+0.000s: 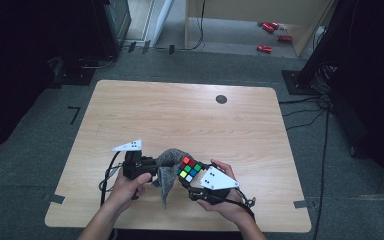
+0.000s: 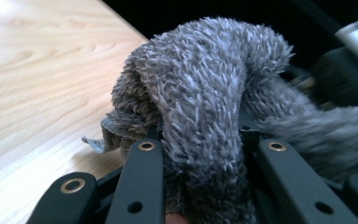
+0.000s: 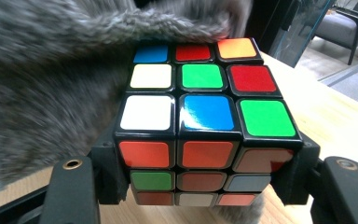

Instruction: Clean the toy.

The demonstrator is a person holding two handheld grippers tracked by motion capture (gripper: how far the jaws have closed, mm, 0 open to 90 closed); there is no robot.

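Our left gripper (image 1: 155,167) is clamped on a grey fluffy cloth (image 2: 200,93); our right gripper (image 1: 189,176) grips a Rubik's cube (image 3: 200,116) by two opposite sides. We hold both above the near edge of the wooden table (image 1: 180,110), the cloth touching the cube's far side.

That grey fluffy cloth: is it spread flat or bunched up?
Bunched up. The cloth is gathered into a thick fold clamped in the left gripper, pressed against the cube.

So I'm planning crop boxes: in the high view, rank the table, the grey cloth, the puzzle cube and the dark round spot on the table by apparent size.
1. Table
2. Grey cloth
3. Puzzle cube
4. Dark round spot
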